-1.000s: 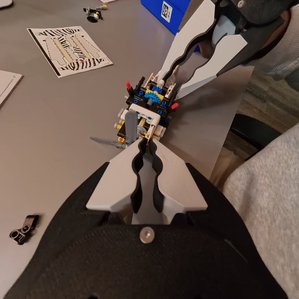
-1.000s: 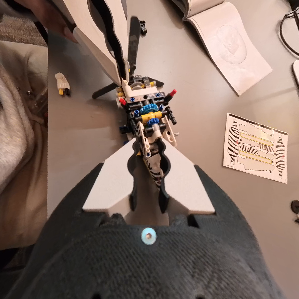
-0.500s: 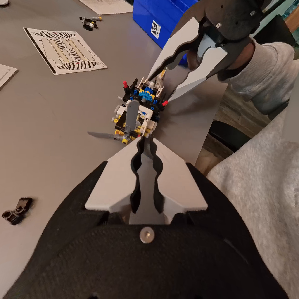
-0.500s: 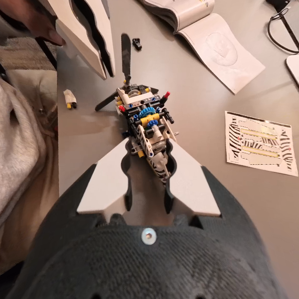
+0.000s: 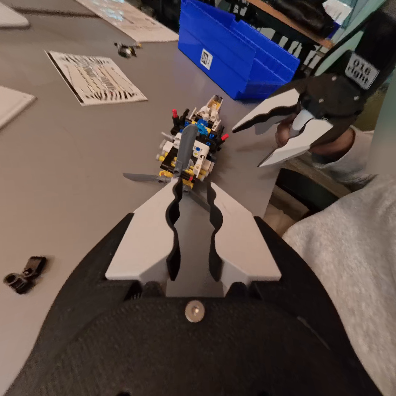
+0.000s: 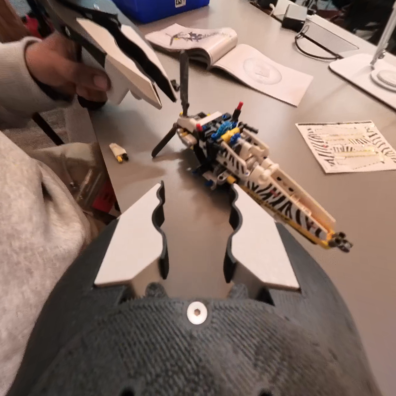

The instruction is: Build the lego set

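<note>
Both grippers spread, empty: left gripper (image 5: 192, 188) just short of propeller (image 5: 186, 147); right gripper (image 6: 197, 188) beside lego model (image 6: 231, 156), resting near table edge (image 6: 100, 137). Best regripped at solid body, not blades. Open table (image 5: 64, 171) leftward; sticker sheet (image 6: 347, 145) well apart.

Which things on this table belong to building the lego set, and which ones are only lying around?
Belonging to the job:
- lego model
- sticker sheet
- open instruction booklet
- loose black piece
- small white and yellow piece

Just lying about:
- blue bin
- monitor stand
- black cable
</note>
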`<action>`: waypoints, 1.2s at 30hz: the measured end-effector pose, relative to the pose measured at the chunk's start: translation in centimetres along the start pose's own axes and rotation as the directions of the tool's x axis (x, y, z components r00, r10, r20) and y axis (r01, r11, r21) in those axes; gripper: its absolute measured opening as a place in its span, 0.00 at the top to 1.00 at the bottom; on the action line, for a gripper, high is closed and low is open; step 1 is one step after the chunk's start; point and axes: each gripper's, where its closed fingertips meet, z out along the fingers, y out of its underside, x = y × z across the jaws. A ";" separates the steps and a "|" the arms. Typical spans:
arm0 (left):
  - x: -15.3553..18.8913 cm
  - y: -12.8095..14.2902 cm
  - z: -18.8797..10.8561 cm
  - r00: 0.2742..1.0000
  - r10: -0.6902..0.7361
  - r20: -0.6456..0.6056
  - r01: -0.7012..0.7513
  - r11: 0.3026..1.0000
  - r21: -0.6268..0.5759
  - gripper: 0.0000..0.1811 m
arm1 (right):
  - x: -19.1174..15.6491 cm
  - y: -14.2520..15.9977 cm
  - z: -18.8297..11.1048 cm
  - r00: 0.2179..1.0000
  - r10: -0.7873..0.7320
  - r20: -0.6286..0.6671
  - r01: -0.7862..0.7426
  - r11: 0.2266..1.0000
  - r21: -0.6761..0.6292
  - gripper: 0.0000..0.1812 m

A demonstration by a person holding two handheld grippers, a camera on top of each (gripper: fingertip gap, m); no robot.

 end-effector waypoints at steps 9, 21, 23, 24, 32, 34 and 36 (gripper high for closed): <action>1.3 -2.5 -1.1 0.937 -0.165 -0.309 0.218 0.965 0.144 0.81 | 1.5 3.4 0.9 0.992 0.073 -0.101 -0.087 0.986 -0.142 0.73; 0.9 -4.3 -3.1 0.850 -0.228 -0.475 0.379 0.891 0.250 0.76 | 4.8 1.0 1.7 0.981 0.026 -0.191 -0.033 0.999 -0.031 0.97; 1.0 -4.5 -3.3 0.847 -0.220 -0.483 0.380 0.887 0.261 0.76 | 5.3 1.0 1.4 0.966 0.003 -0.257 -0.012 0.999 -0.032 0.99; 1.0 -4.5 -3.6 0.848 -0.214 -0.485 0.379 0.884 0.272 0.76 | 5.4 0.9 1.2 0.957 -0.018 -0.291 0.008 0.999 -0.034 0.99; 1.0 -4.9 -4.5 0.844 -0.211 -0.493 0.402 0.857 0.321 0.76 | 3.6 2.0 1.7 0.907 -0.245 -0.343 0.198 0.966 -0.165 1.00; 0.9 -4.8 -4.3 0.842 -0.220 -0.492 0.408 0.858 0.314 0.76 | 4.0 1.9 1.7 0.907 -0.223 -0.356 0.177 0.972 -0.156 1.00; 0.6 -4.8 -4.3 0.842 -0.232 -0.487 0.416 0.853 0.314 0.76 | 4.5 0.9 1.3 0.900 -0.208 -0.383 0.185 0.978 -0.096 1.00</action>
